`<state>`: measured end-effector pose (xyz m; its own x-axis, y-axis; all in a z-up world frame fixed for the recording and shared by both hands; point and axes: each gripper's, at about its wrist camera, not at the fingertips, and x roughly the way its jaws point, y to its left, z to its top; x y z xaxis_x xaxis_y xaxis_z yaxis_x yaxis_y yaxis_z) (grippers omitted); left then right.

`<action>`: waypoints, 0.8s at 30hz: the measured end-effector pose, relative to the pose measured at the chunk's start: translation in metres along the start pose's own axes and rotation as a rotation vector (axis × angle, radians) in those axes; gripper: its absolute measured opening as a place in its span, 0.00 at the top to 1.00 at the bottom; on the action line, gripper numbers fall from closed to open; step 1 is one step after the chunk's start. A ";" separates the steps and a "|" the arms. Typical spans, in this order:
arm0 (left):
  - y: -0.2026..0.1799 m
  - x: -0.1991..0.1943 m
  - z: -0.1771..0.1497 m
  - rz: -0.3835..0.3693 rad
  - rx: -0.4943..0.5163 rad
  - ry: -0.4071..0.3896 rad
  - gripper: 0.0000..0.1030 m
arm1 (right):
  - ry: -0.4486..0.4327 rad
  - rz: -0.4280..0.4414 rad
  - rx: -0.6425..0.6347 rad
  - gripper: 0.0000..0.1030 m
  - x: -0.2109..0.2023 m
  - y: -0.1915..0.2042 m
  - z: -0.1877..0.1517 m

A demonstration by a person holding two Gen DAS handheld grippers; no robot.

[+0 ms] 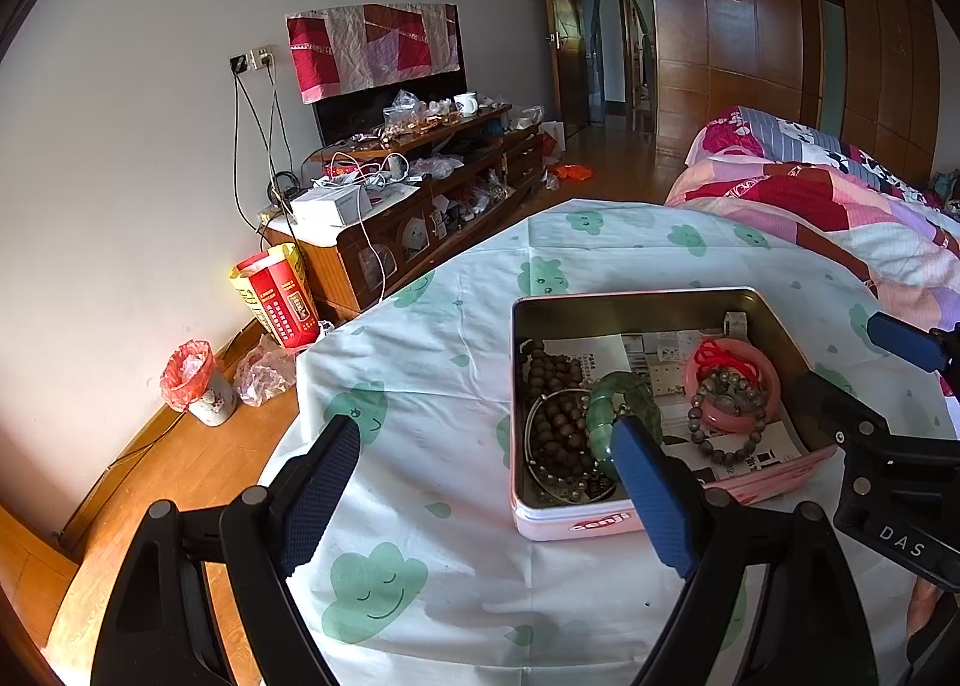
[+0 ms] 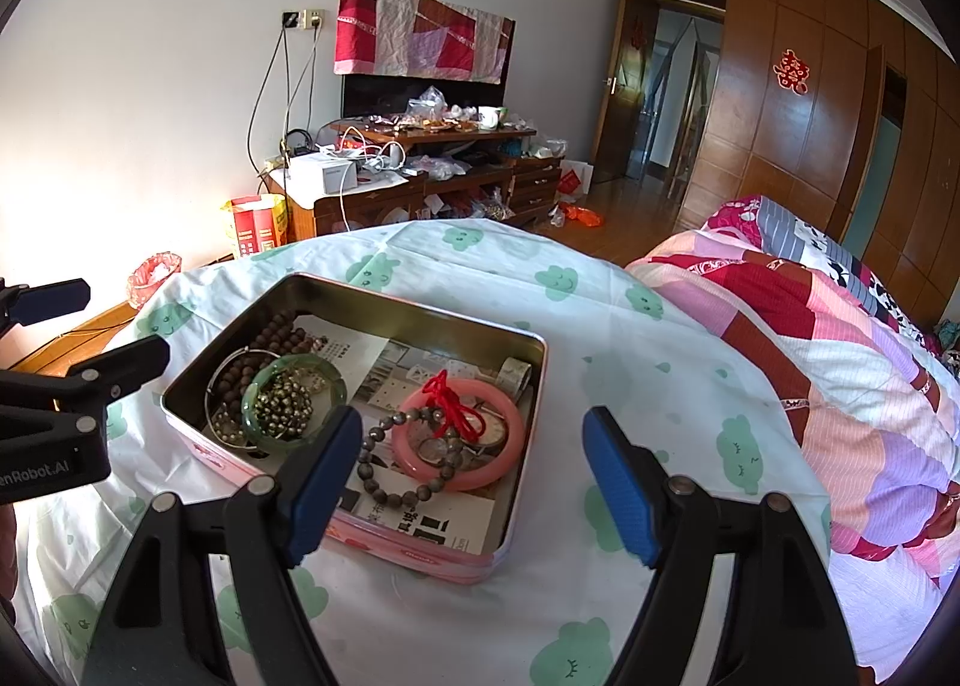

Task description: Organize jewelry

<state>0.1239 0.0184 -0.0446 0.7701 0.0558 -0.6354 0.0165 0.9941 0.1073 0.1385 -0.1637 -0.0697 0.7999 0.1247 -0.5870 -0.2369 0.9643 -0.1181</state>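
Observation:
An open pink metal tin point(image 1: 543, 527) point(image 2: 420, 557) stands on the cloud-print cloth. Inside lie a green bangle point(image 1: 600, 404) point(image 2: 255, 395), dark wooden beads point(image 1: 555, 386) point(image 2: 273, 338), a silver hoop point(image 2: 210, 392), a pink bangle point(image 1: 771, 389) point(image 2: 498, 467) with a red cord point(image 2: 447, 395), and a grey bead bracelet point(image 1: 729, 455) point(image 2: 384, 473). My left gripper point(image 1: 486, 458) is open and empty at the tin's near-left side. My right gripper point(image 2: 471, 449) is open and empty above the tin's near-right corner; it also shows in the left wrist view point(image 1: 852, 365).
The tin sits on a round table with a white cloth point(image 1: 420, 386) point(image 2: 600, 326). A bed with a patchwork quilt point(image 2: 840, 356) lies to the right. A cluttered TV cabinet point(image 1: 408, 188), a red bag point(image 1: 279, 296) and a small bin point(image 1: 195, 380) stand by the wall.

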 end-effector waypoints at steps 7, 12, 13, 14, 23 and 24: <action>-0.001 0.001 0.000 0.000 -0.001 0.001 0.16 | -0.001 -0.001 0.000 0.22 0.000 0.000 -0.001; -0.001 0.001 -0.001 -0.001 0.001 0.001 0.16 | -0.001 -0.001 0.000 0.22 0.000 0.001 -0.001; -0.002 0.002 -0.002 0.000 0.002 0.003 0.16 | 0.000 -0.002 0.000 0.22 0.000 0.001 -0.001; -0.002 0.002 -0.002 0.001 0.002 0.004 0.16 | 0.000 -0.002 0.002 0.22 0.000 0.001 -0.001; -0.003 0.004 -0.001 0.003 0.005 0.013 0.16 | -0.001 -0.002 0.001 0.22 0.000 0.001 -0.002; -0.003 0.003 -0.002 0.011 0.005 0.011 0.16 | 0.000 -0.002 0.000 0.22 0.000 0.001 -0.002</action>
<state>0.1253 0.0161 -0.0481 0.7635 0.0677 -0.6423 0.0113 0.9929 0.1182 0.1376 -0.1634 -0.0714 0.8005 0.1228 -0.5866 -0.2353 0.9646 -0.1190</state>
